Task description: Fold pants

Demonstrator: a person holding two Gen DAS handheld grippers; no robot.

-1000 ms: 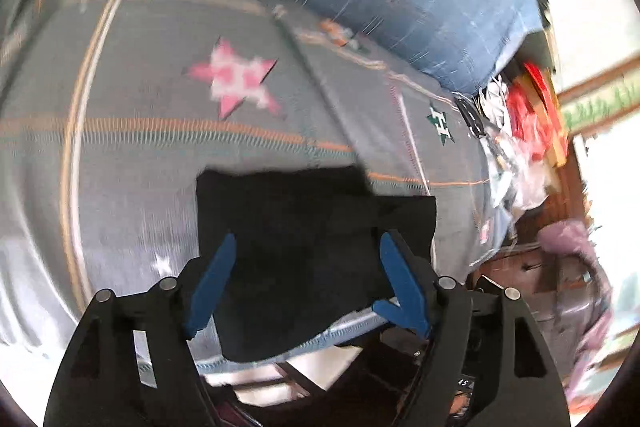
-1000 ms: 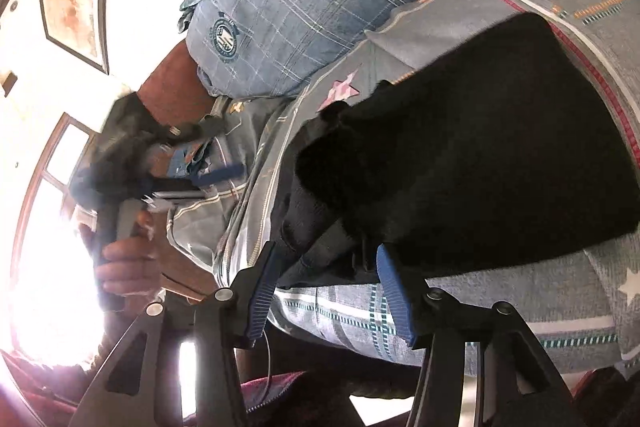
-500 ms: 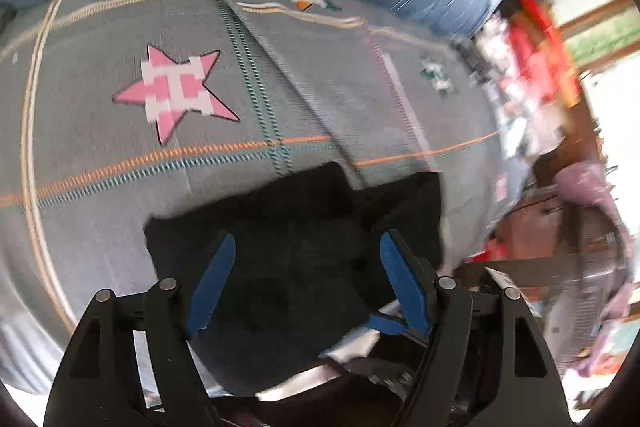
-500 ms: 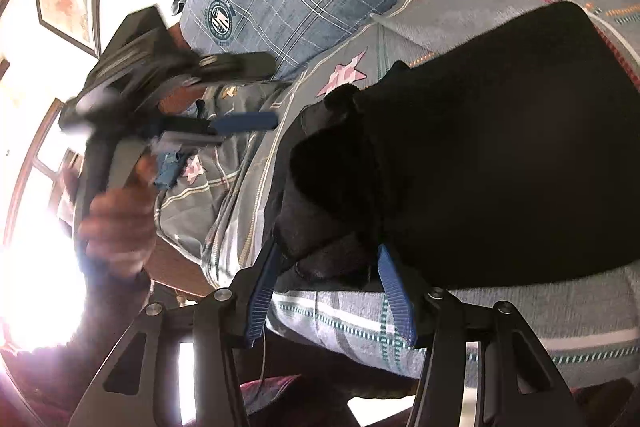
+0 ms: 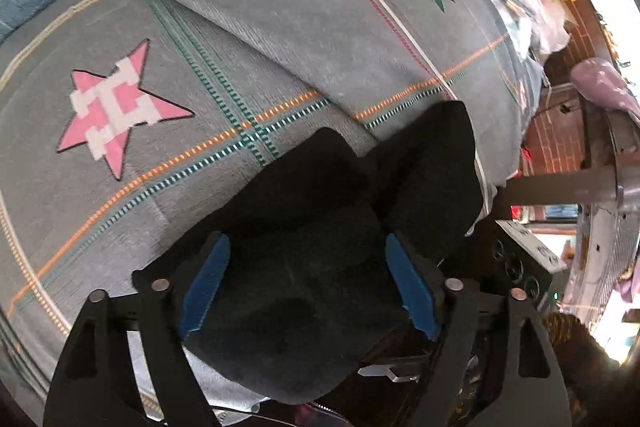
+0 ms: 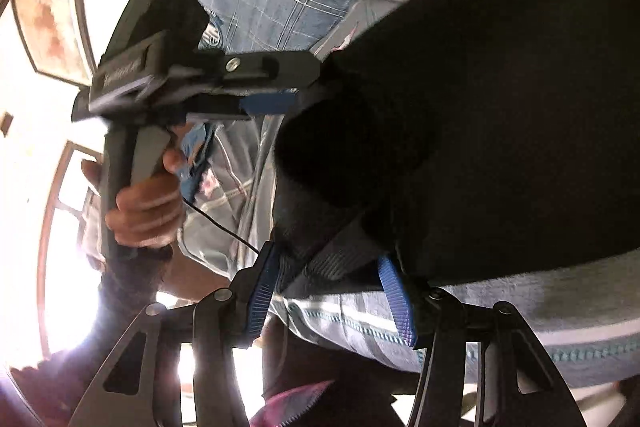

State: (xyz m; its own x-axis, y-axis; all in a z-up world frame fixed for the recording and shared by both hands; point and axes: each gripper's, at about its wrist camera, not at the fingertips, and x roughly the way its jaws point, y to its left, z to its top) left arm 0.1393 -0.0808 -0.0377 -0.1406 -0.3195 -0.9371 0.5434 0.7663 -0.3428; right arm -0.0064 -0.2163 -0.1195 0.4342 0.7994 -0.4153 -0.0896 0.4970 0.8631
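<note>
My left gripper (image 5: 306, 287) spread over black pants (image 5: 360, 211) | right gripper (image 6: 328, 291) spread at edge | positioned to gather fold

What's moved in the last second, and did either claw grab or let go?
The left claw has advanced over the black pants and now straddles them, open; nothing grabbed or released. The right claw stays open at the pants' near edge; pants remain on the grey blanket.
</note>
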